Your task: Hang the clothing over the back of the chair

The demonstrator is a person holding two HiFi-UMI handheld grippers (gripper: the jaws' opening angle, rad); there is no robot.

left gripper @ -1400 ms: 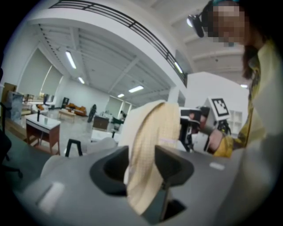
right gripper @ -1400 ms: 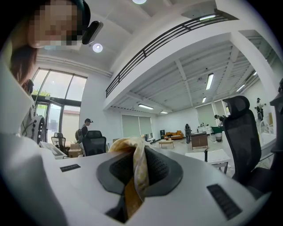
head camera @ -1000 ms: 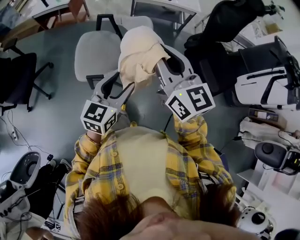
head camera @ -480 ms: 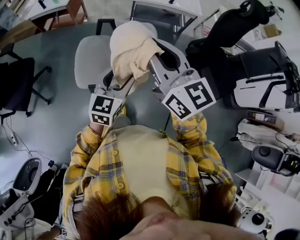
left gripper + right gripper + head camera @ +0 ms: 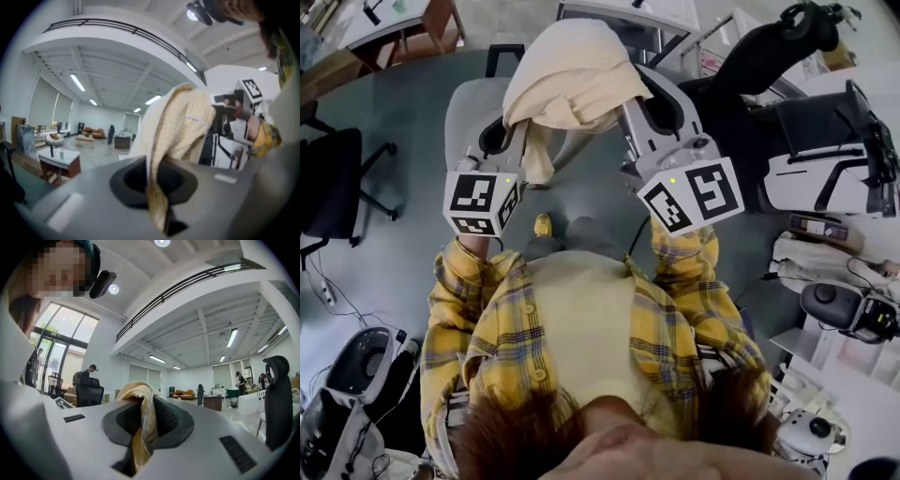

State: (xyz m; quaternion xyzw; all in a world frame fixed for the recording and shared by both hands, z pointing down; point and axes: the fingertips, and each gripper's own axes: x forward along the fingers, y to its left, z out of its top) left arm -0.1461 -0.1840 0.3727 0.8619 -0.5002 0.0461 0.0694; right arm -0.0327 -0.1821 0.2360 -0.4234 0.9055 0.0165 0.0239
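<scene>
A cream-coloured piece of clothing [image 5: 572, 80] hangs bunched between my two grippers, held above a grey office chair [image 5: 465, 111]. My left gripper [image 5: 501, 139] grips its left edge. Its jaws are closing, and the fabric [image 5: 180, 126] is pinched between them with a strip trailing down. My right gripper [image 5: 645, 98] is shut on the right edge, where a fold of the cloth [image 5: 140, 416] is squeezed between the pads. The clothing covers much of the chair, whose back I cannot make out.
A black office chair [image 5: 337, 178] stands at the left and another black chair [image 5: 750, 66] at the right. White and black equipment [image 5: 825, 169] lines the right side. A desk [image 5: 628, 14] lies beyond the grey chair. Grey floor surrounds it.
My left gripper has swung out to the left and taken the cloth's edge. The clothing is now spread wider between both grippers and sits a little higher and farther forward.
</scene>
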